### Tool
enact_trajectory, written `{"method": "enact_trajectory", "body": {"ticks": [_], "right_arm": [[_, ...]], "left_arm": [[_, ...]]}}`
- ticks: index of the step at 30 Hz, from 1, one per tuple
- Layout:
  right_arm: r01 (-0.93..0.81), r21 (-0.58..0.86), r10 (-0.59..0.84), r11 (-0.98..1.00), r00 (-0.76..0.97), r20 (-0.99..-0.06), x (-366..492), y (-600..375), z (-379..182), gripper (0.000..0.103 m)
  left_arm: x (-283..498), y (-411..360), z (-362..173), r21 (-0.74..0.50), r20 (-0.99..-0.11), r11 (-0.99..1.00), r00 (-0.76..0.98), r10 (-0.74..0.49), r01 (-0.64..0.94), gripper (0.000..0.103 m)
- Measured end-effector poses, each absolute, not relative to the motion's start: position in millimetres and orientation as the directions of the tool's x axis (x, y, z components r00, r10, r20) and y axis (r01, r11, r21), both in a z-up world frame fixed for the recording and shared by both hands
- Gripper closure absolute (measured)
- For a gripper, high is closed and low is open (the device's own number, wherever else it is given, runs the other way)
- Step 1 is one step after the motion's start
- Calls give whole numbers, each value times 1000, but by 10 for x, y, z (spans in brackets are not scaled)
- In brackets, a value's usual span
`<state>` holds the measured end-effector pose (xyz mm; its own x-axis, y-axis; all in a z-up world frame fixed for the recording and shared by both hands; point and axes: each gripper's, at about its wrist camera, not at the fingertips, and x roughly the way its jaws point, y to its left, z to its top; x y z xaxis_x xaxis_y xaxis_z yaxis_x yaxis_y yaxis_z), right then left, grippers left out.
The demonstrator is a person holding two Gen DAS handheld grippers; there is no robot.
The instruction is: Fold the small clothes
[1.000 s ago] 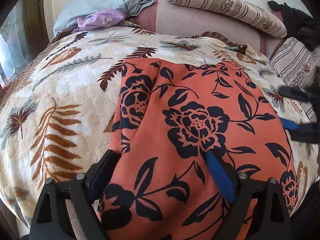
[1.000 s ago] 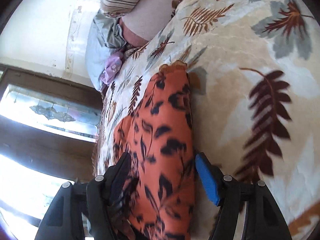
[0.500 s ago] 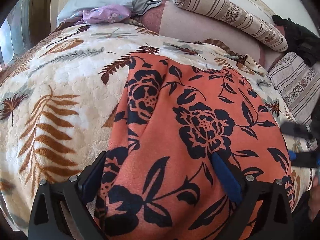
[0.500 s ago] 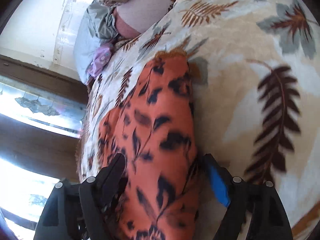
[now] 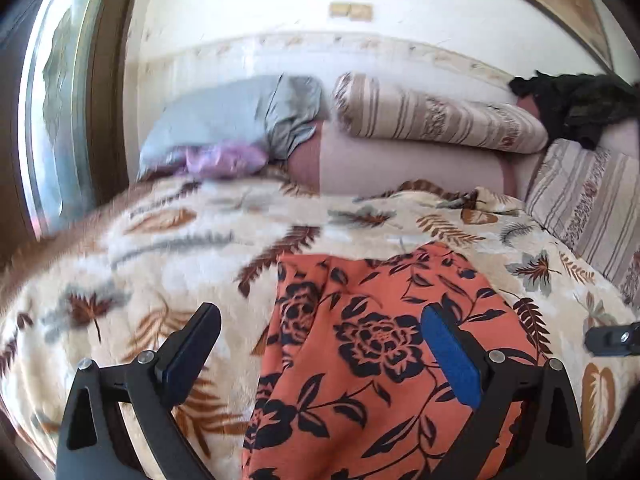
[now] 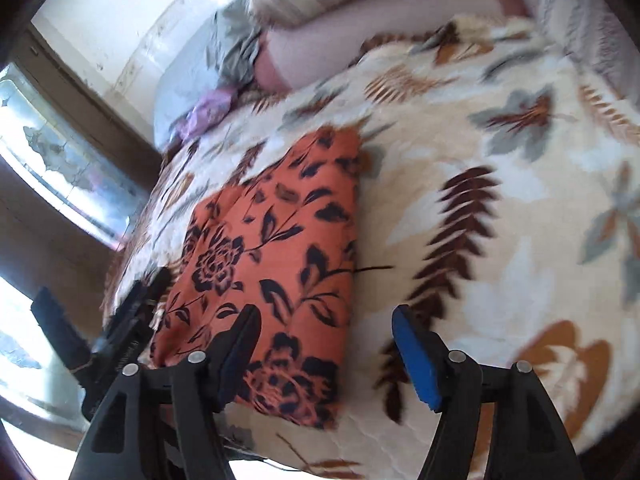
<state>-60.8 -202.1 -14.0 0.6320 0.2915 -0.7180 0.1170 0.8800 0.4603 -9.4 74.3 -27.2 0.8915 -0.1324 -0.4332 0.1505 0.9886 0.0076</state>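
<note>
Orange floral garment, folded into a long panel, is lying flat on the leaf-patterned blanket that is covering the bed, its far end pointing toward the pillows. At the far left a window is letting in bright light, and beside it a grey pillow is resting against the wall with a crumpled lilac cloth just in front of it. Moving right, the left gripper is hovering above the near part of the garment with its jaws spread wide and nothing between the pads (the left finger is sitting over bare blanket, the blue-padded right finger over the print). Further right, a striped bolster is lying across a pale pink cushion, and a dark heap of clothing is sitting at the far right above another striped pillow. In the right wrist view the right gripper is hanging over the garment's right edge, one finger above the orange cloth and the blue pad above the blanket; its jaws are closing but are gripping nothing, the fabric lying untouched beneath them. The left gripper's black frame is showing at that view's left edge (blurred).
</note>
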Motion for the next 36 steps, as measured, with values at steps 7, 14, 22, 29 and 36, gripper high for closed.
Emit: {"method": "enact_trajectory", "body": {"ticks": [7,14,22,29,36], "right_arm": [[342,442,139,829,640,-755,-1235,-2421,-436,28],[267,347,42,899,737,-674,-1628,-2219,-38,28],[109,289,67,951,841,-536,-2199,-2165,448,27],[34,277,98,960,888,-449,-2673,-2343,792,18],[72,272,58,959,895,-442,-2964,-2563,851,18]], "left_arm": [[-123,529,-489,52,-517,968,836,-183,244,3],[-462,290,-404,203,-290,959,948,-134,198,3],[-384,96,-284,249,-311,966,950,16,65,3],[-549,-474,-194,415,-272,899,962,-23,139,3],[-366,-513,-201,415,-312,907,947,73,67,3]]}}
